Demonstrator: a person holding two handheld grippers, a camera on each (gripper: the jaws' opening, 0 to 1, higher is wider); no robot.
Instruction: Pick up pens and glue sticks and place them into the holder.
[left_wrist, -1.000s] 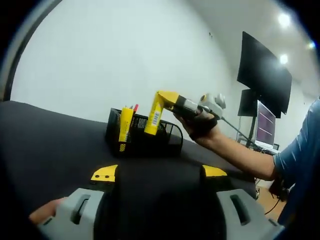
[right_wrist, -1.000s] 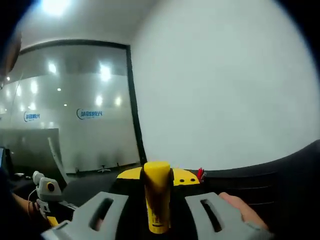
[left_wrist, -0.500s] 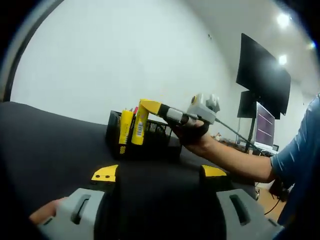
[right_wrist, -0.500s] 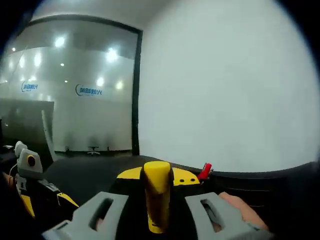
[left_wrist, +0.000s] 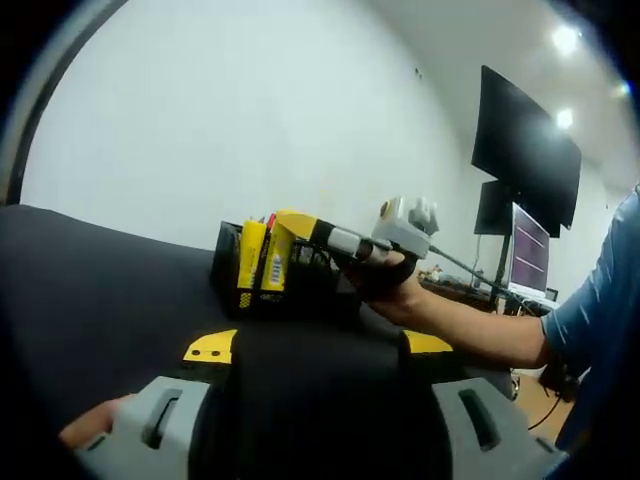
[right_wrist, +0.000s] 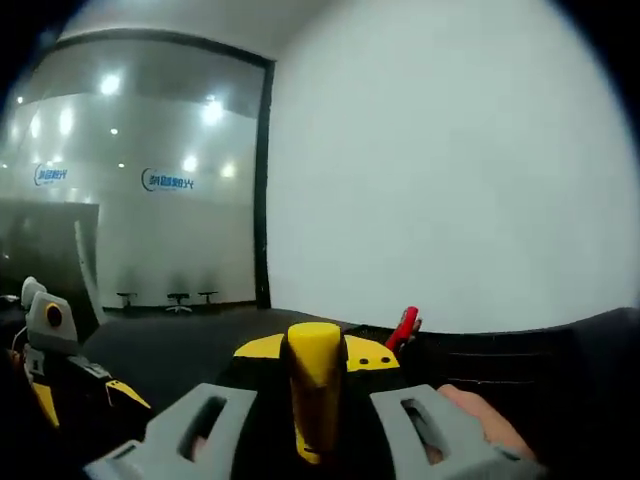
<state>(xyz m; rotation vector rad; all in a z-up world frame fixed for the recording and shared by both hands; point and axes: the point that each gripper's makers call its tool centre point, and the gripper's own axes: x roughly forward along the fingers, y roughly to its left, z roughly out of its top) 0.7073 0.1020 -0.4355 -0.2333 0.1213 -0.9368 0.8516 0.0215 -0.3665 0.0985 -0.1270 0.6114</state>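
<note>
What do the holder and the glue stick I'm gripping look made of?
Holder: looks like black wire mesh, probably metal, since light shows through its walls. Glue stick, clamped in the right gripper: likely smooth yellow plastic with a slight sheen; a printed label shows on it in the left gripper view.

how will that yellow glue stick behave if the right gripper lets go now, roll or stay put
The glue stick looks like a stiff, smooth cylinder, so probably slippery and apt to roll on a flat surface. It hangs upright at the mesh holder, so released there it would likely drop in and lean.
</note>
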